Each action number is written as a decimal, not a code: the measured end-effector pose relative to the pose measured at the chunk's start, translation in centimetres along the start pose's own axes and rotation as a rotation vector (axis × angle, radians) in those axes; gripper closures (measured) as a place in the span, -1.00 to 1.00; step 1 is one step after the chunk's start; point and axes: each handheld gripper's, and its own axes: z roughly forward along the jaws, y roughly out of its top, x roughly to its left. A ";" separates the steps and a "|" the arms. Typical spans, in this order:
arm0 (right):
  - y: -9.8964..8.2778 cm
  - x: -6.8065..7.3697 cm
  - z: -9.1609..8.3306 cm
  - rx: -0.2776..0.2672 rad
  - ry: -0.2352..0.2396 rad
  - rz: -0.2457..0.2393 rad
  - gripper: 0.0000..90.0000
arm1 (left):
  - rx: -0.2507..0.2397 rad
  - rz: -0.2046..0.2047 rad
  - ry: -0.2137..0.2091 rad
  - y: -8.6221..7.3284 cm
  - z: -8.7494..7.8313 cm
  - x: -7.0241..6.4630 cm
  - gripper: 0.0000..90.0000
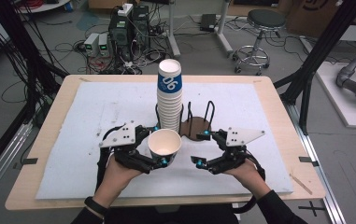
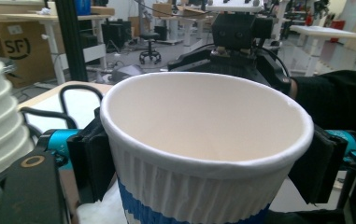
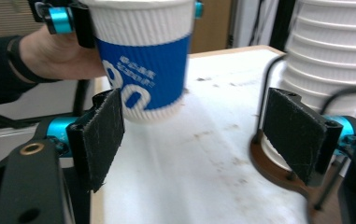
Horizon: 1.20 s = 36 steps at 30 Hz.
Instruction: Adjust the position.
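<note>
A white ribbed paper cup [image 1: 165, 144] with a blue band is held upright by my left gripper [image 1: 161, 145], whose black pads press on its two sides just under the rim. In the left gripper view the cup [image 2: 203, 140] is close up and its inside looks empty. In the right gripper view the cup [image 3: 143, 70] hangs slightly above the mat. My right gripper [image 1: 202, 147] stands open to the right of the cup with nothing between its pads [image 3: 103, 135]. A tall stack of like cups [image 1: 170, 93] stands in a wire holder on a brown base [image 1: 196, 128].
A white mat [image 1: 96, 116] covers most of the wooden table [image 1: 40, 186]. The second slot of the wire holder [image 1: 208, 112] stands bare beside the stack. Beyond the table are a stool [image 1: 264, 21], computer boxes [image 1: 124, 28] and cables on the floor.
</note>
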 end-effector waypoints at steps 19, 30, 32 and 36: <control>-0.9 -2.1 -4.2 -0.030 -0.151 0.023 -0.52 | -0.025 0.025 0.078 -0.1 -2.4 0.9 -0.53; -0.8 -1.8 -4.2 -0.031 -0.152 0.016 -0.52 | -0.015 0.035 0.062 0.0 -2.0 0.6 -0.53; -0.7 -1.8 -4.3 -0.037 -0.152 0.018 -0.52 | -0.019 0.035 0.061 0.1 -1.9 0.6 -0.53; -0.6 -1.9 -4.4 -0.044 -0.159 0.018 -0.52 | -0.021 0.035 0.062 0.2 -2.0 0.4 -0.53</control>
